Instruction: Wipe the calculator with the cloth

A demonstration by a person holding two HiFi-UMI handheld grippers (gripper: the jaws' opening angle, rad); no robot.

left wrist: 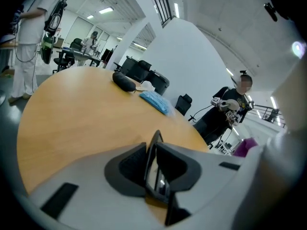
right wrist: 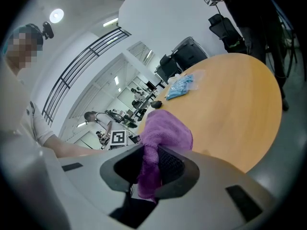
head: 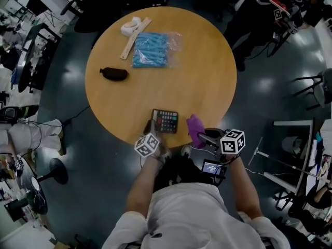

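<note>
Calculator [head: 165,121] sits edge-on between jaws of left gripper [left wrist: 154,169], clamped. Jaws of right gripper [right wrist: 152,169] pinch cloth [right wrist: 163,131], bunched beyond them. Risk: wiping pressure twists calculator from narrow hold, near table [head: 197,77] edge.

From the head: looks steeply down from well above, taking in the whole round table [head: 207,87] and the floor around it, near edge lowest in frame. From the left gripper [left wrist: 152,150]: sits low at the near edge, close behind the jaws and the calculator [left wrist: 156,176] between them, facing across the table toward its far edge. From the right gripper [right wrist: 152,152]: rides just off the near edge, tight behind the cloth [right wrist: 165,131], facing much the same way. Shared across all three: the far edge with the blue packet [head: 150,50] and dark pouch [head: 114,73].
</note>
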